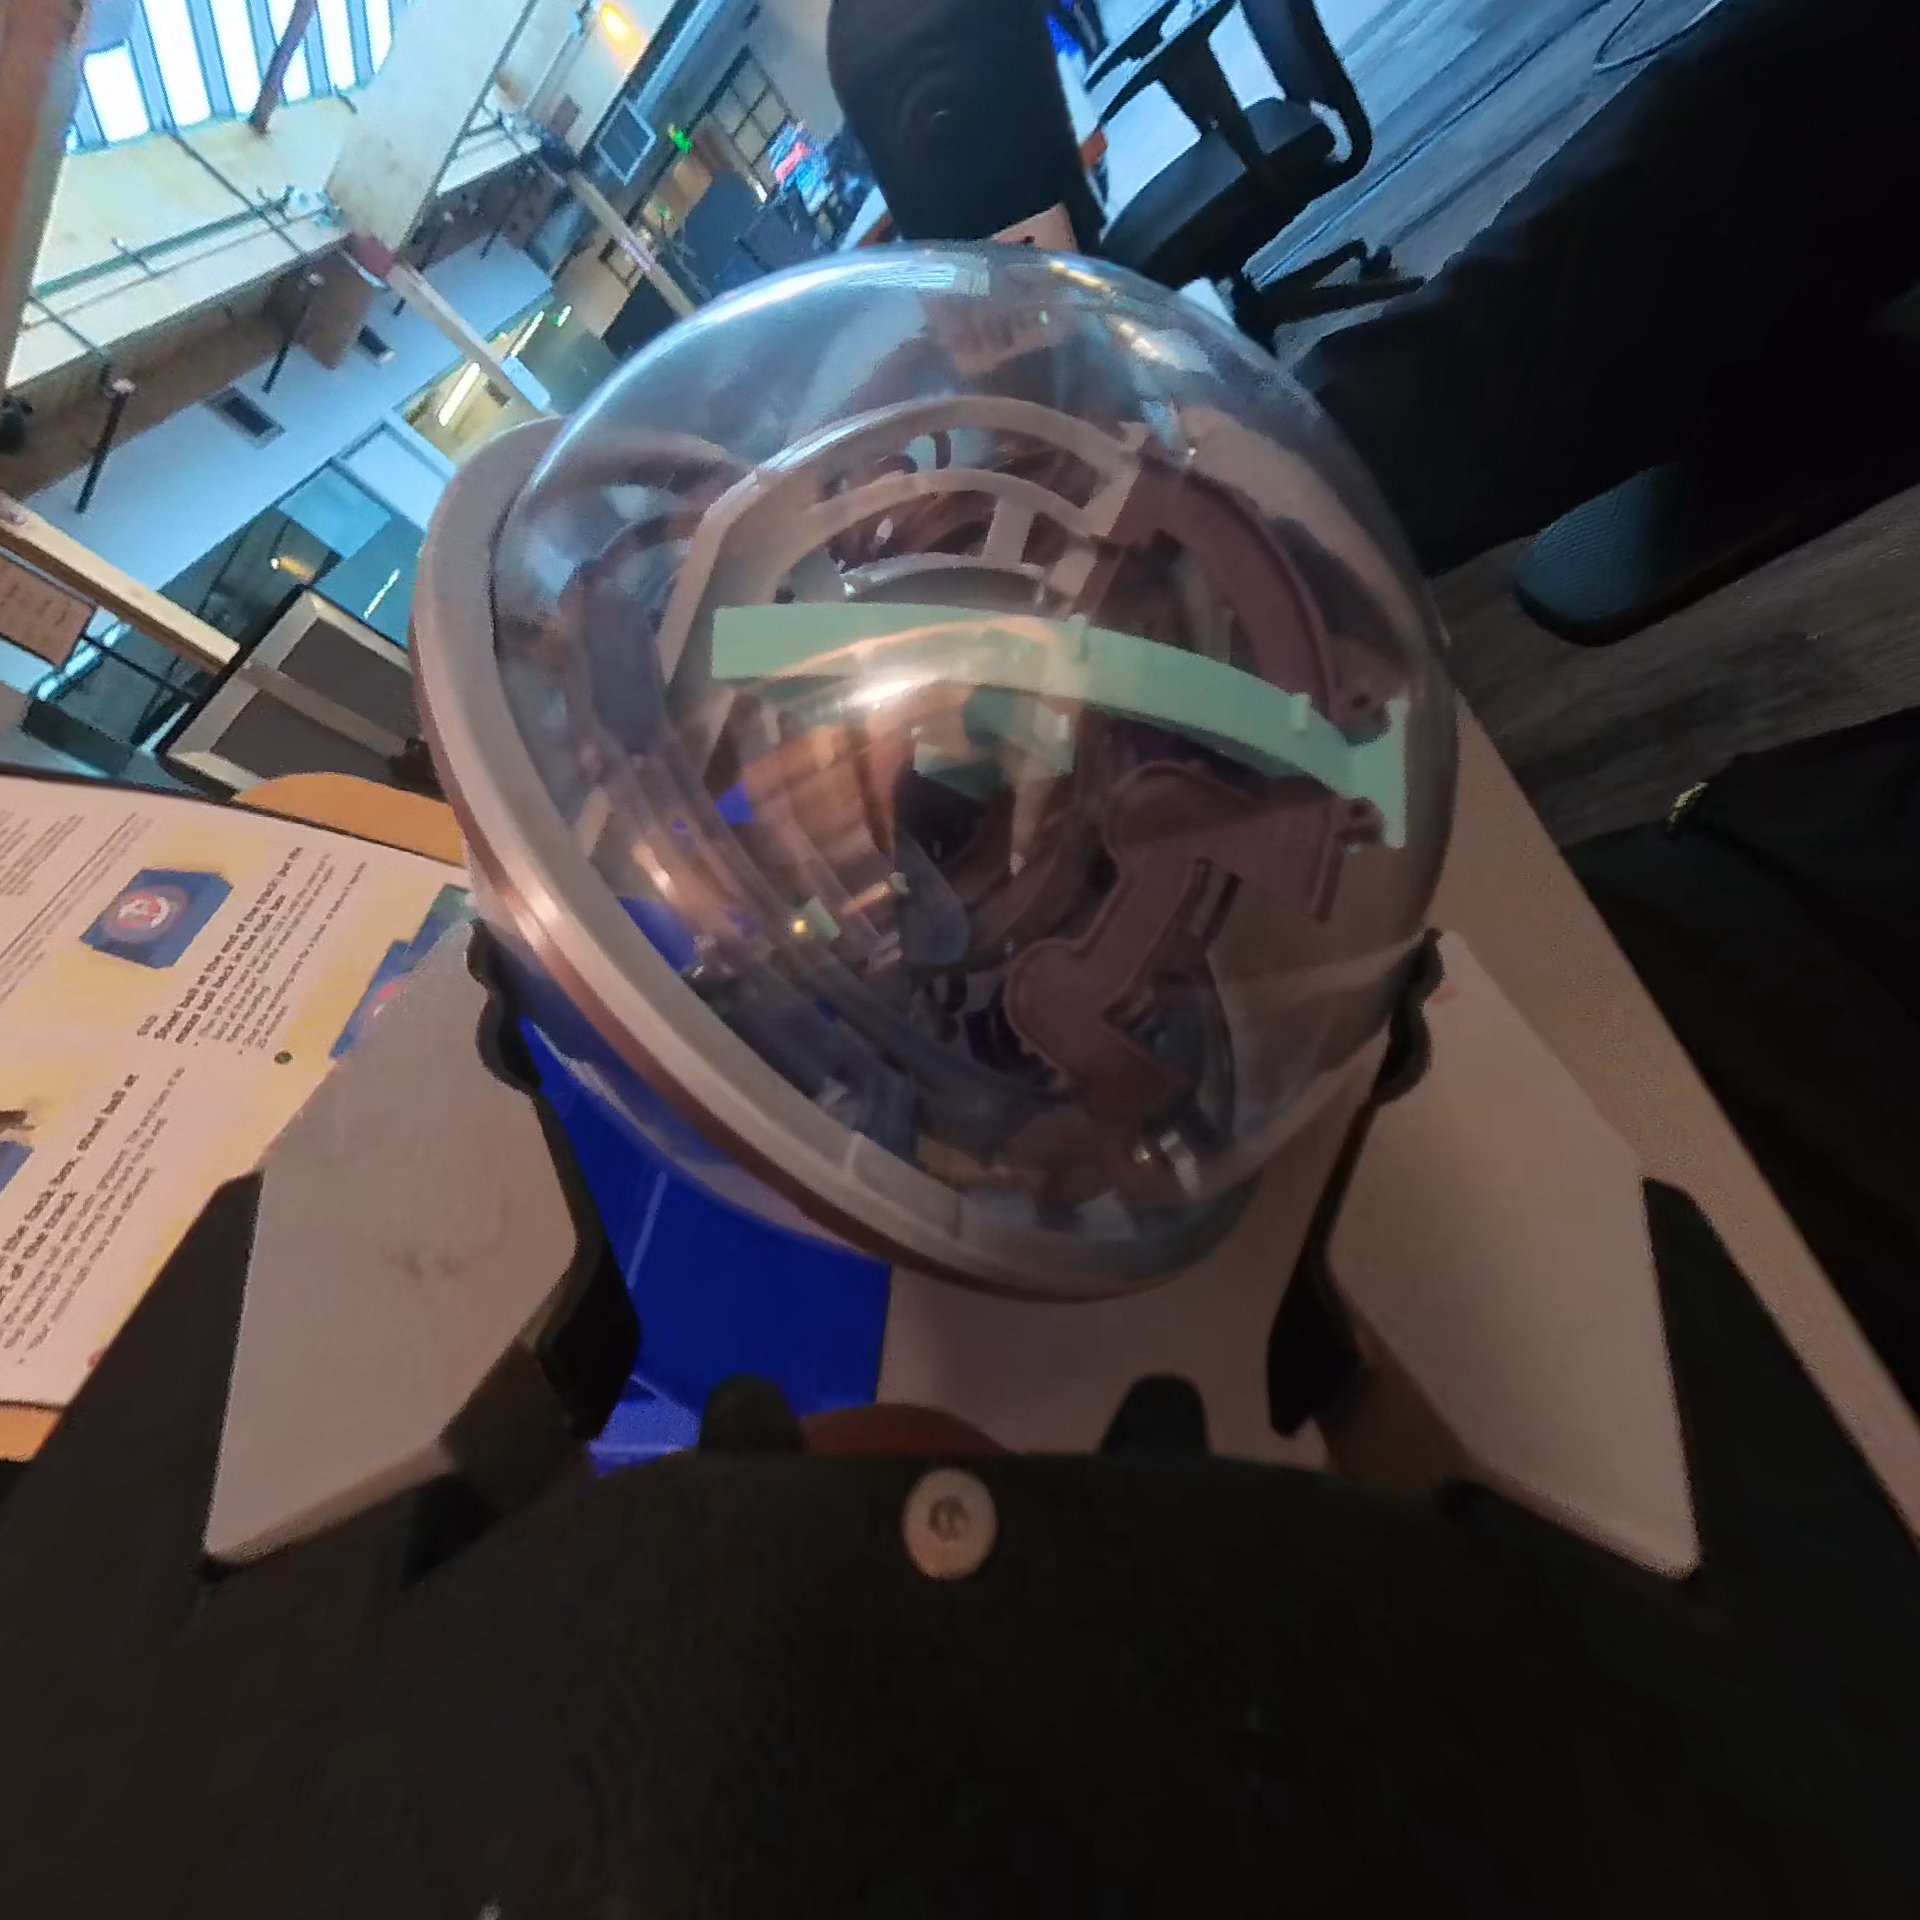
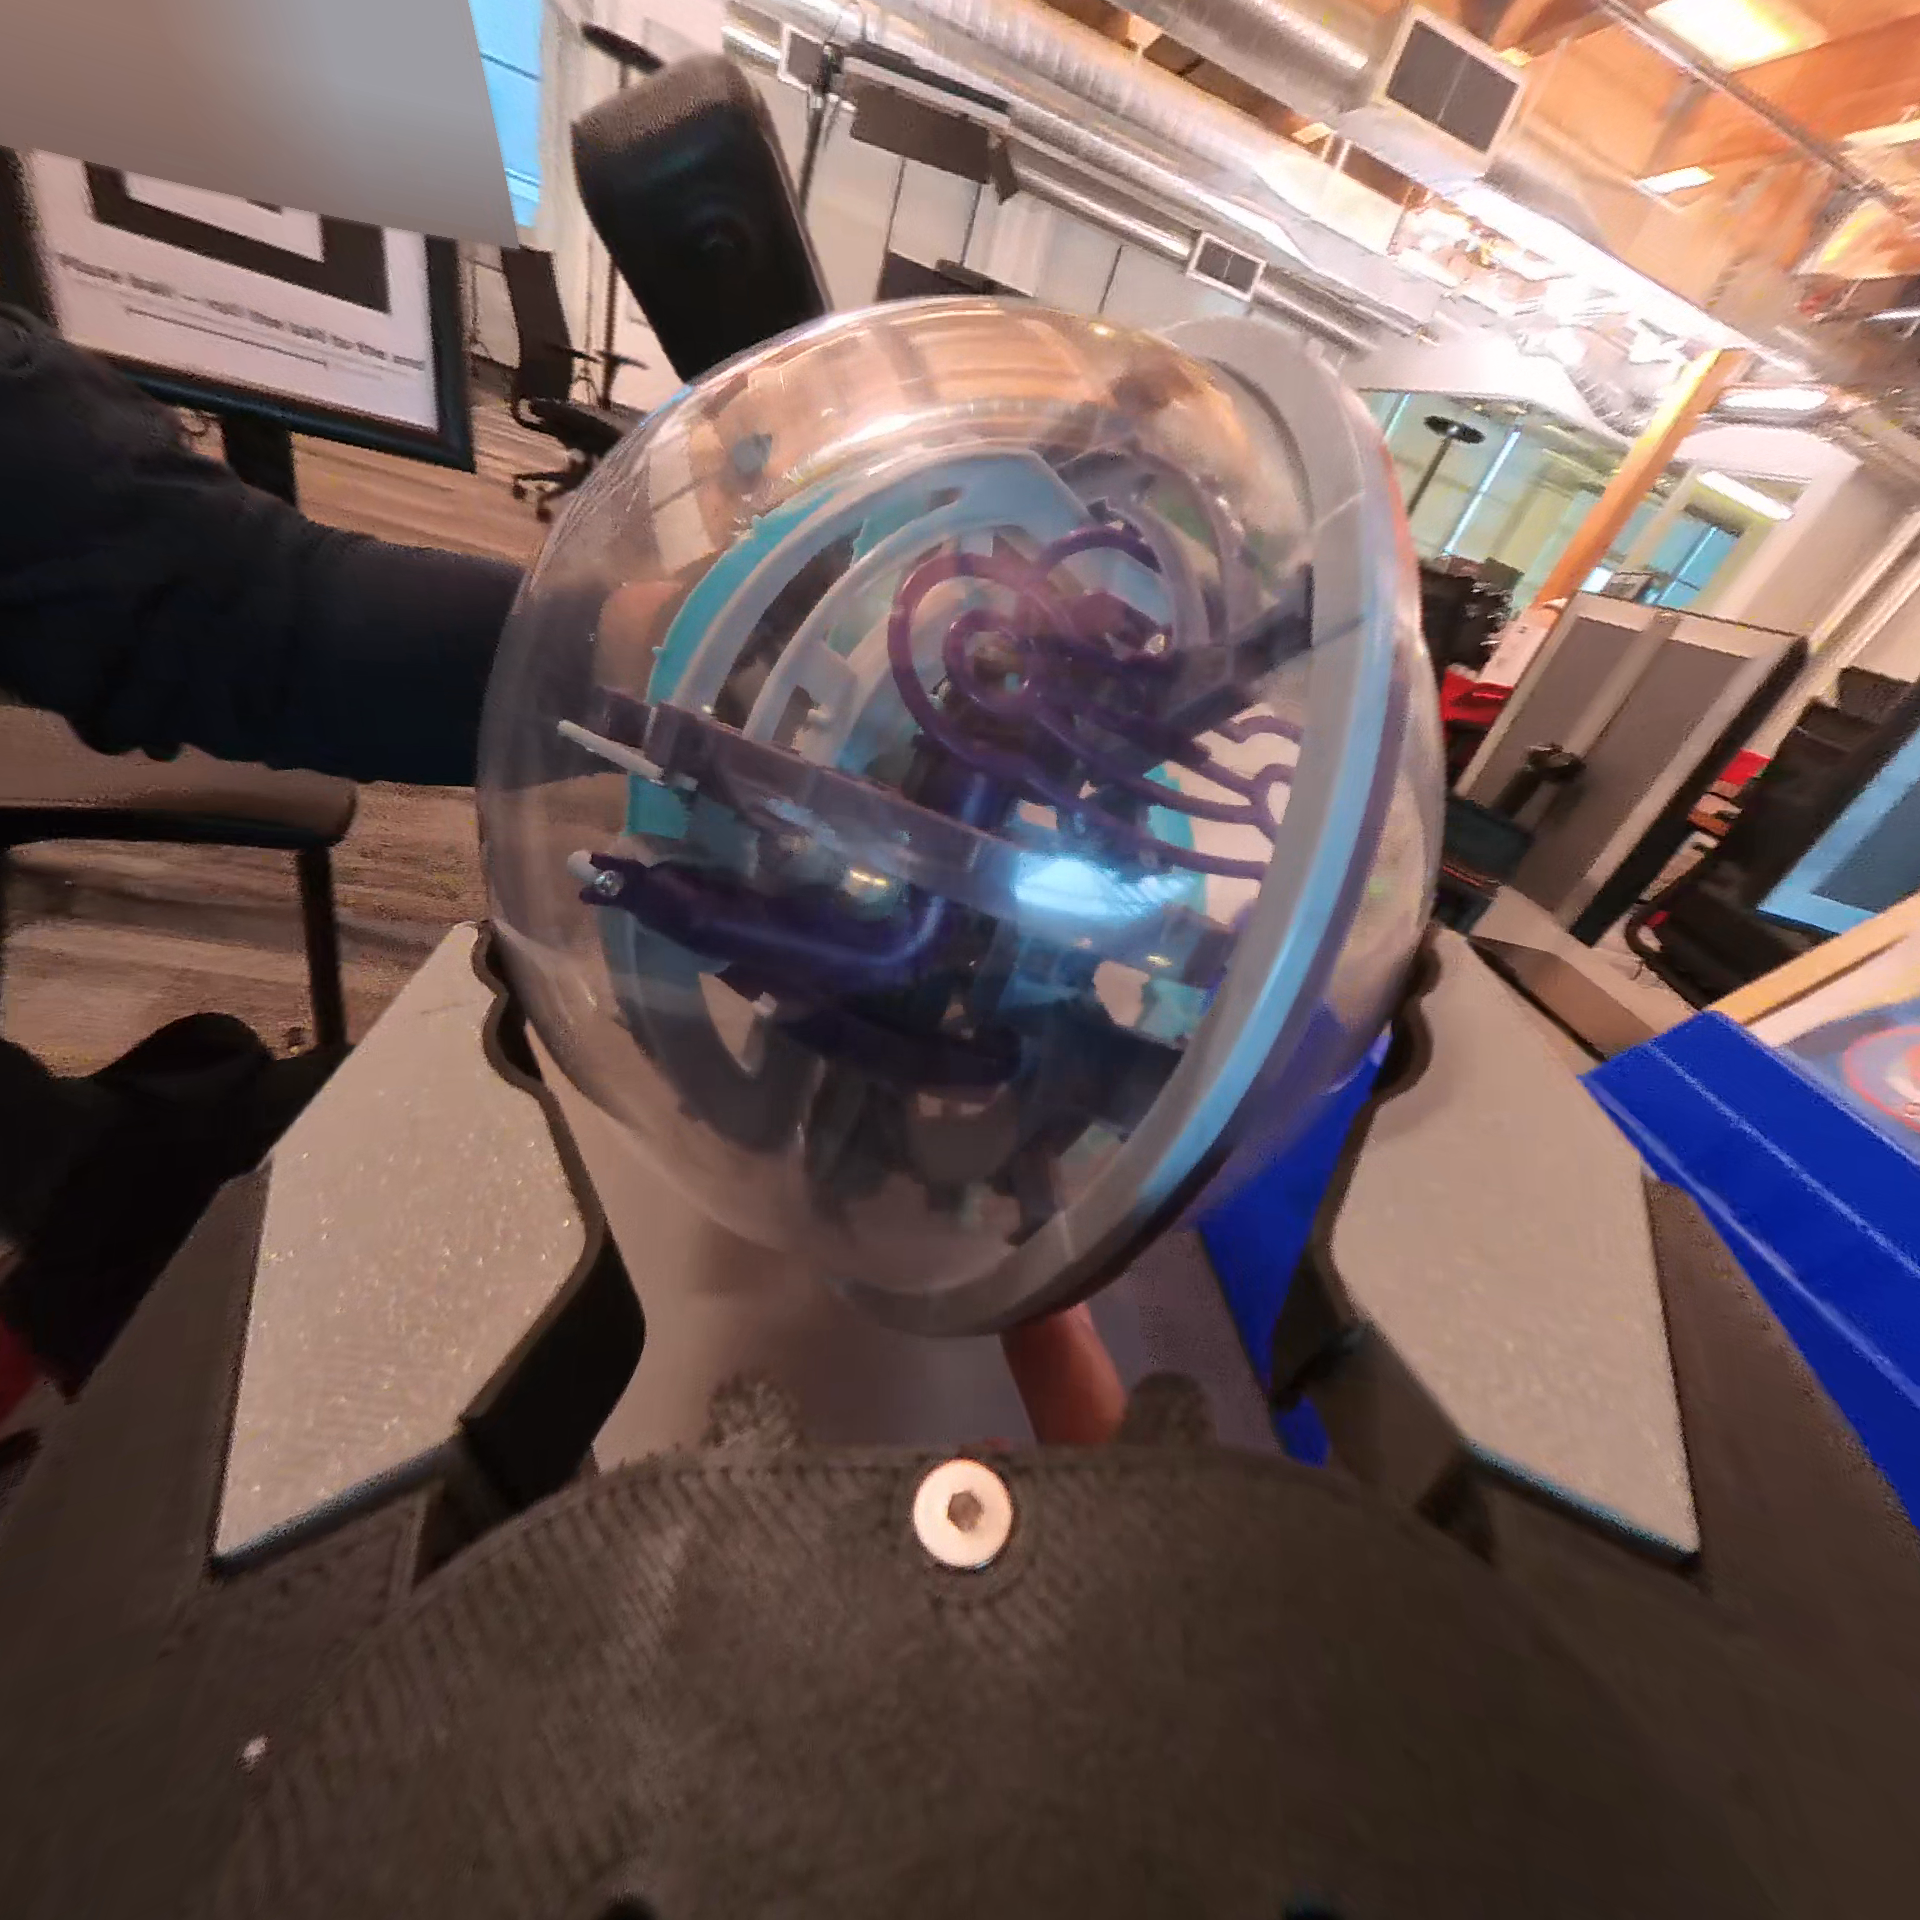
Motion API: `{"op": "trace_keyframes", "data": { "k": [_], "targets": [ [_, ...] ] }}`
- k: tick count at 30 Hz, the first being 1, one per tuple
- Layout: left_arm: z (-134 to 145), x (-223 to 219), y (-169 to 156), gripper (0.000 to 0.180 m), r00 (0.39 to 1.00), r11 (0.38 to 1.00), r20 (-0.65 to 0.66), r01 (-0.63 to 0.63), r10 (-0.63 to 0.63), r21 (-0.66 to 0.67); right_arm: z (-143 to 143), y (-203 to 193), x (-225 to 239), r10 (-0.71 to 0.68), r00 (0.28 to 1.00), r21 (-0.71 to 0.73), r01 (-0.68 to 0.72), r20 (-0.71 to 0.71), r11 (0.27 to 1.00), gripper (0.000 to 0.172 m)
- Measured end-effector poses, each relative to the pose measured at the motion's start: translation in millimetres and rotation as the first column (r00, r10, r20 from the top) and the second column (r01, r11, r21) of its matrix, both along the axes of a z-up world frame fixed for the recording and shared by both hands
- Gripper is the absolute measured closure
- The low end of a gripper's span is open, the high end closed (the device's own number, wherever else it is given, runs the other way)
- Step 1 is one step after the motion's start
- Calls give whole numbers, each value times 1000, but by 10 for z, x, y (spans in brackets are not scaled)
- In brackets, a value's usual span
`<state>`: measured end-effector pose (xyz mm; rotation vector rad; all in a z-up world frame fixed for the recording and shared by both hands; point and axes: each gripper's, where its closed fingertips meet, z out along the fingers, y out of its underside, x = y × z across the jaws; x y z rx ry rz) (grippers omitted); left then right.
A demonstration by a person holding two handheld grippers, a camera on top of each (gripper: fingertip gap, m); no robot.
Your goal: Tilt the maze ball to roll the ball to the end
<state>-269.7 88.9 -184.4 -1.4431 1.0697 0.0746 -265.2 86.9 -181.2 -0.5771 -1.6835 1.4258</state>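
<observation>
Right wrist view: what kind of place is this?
Likely an open-plan office or lab workspace: exposed silver ductwork under a wood ceiling, grey cubicle partitions, and office chairs on the carpet behind the maze ball.

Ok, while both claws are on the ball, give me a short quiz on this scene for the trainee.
1. True or false: the right claw is empty.
2. What colour is the box beside the maze ball? A red, B blue, C green.
3. Fill in: the ball's shell is ___, so the tracks inside show.

Key
1. False: its fingers press the ball on both sides, as do the left claw's.
2. B.
3. Clear.
</observation>
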Motion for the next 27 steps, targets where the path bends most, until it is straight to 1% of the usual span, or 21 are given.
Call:
{"op": "trace_keyframes", "data": {
  "k": [3,6,8,10,13,20,27],
  "targets": [
    [63,-56,73,21,998,998,35,57,-58,22,52,73,-70,-21,1000,-15,21,-11,1000,14],
    [74,-129,116,21,993,992,45,106,-110,70,66,115,-147,-51,998,10,52,-27,999,14],
    [34,-233,158,22,988,991,93,118,-124,62,41,150,-244,-73,997,6,73,15,997,14],
    [34,-313,173,21,978,986,142,139,-151,91,42,165,-331,-77,996,1,77,34,997,14],
    [21,-391,168,21,982,985,126,125,-139,117,42,155,-401,-81,996,43,79,30,996,15],
    [50,-291,170,22,980,983,136,127,-145,133,27,177,-324,-32,999,4,32,2,999,15],
    [42,-263,133,22,988,981,91,110,-126,158,-1,145,-299,-3,999,30,4,-33,1000,14]
  ]
}}
